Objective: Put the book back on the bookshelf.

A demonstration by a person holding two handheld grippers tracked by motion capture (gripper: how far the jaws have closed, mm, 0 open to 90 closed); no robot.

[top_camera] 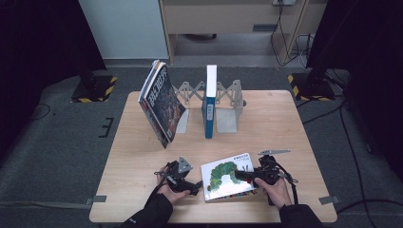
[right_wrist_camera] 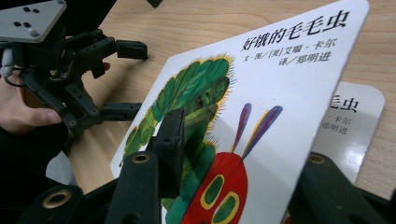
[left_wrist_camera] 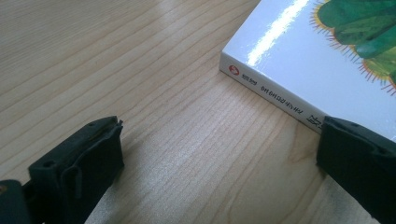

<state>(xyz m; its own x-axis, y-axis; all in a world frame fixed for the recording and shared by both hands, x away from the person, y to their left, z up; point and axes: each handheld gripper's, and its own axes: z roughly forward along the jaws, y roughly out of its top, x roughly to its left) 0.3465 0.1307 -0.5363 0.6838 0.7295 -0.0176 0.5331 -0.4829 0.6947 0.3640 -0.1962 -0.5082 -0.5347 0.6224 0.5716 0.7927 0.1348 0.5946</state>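
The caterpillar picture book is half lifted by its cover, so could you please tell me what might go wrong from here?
1. The right gripper pinches only the front cover of the caterpillar book, lifted off the pages; the cover could bend or crease at the spine.
2. The glossy cover might slip from the grip.
3. The left gripper stands open at the spine corner, one pad near it; pushing there may slide the book across the table.
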